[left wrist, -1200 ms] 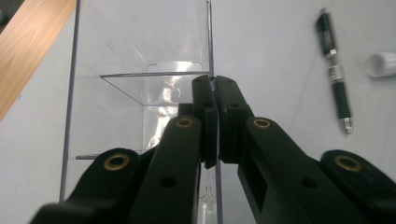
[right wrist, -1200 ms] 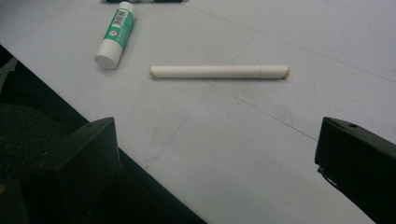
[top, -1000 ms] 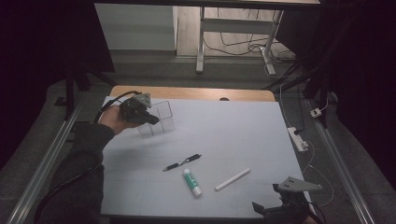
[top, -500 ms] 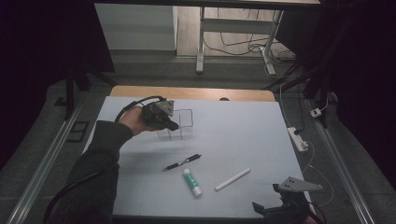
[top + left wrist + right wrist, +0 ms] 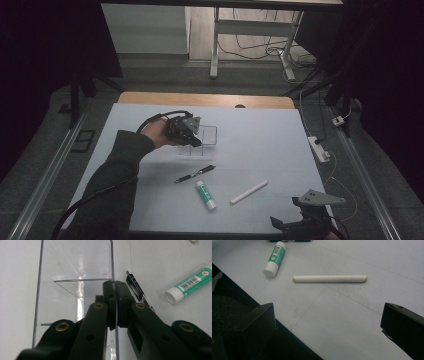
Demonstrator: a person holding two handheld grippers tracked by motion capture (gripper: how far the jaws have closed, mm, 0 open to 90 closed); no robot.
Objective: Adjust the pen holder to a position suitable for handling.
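Since a second ago the left gripper [image 5: 186, 131] has carried the clear plastic box [image 5: 204, 142] rightward from the far left part of the tabletop [image 5: 280, 150] toward its middle, while the right gripper [image 5: 305, 220] has stayed at the near right edge.

Nearest, the right gripper hangs over the near edge of the tabletop, its jaws spread wide with nothing between them; in the right gripper view the dark drop past the edge lies just beside its left jaw. Ahead of it runs bare white surface up to the white paper-wrapped stick [image 5: 330, 278], which lies flat, well apart from the jaws. The glue stick [image 5: 275, 259], green-labelled with a white cap, lies near the stick's end without touching it. Beyond those is the black pen [image 5: 195, 173], close to the glue stick's far end.

Farther still, the box is at mid-table, just beyond the pen. The left gripper's jaws are pinched together on the box's thin wall [image 5: 113, 302], seen edge-on in the left gripper view. The box is transparent, open-topped and straight-walled with rounded corners, and the white tabletop shows through it. Whether it rests on the surface or is lifted I cannot tell. To its right and beyond it the tabletop is bare up to the wooden strip [image 5: 200, 98] at the far edge.
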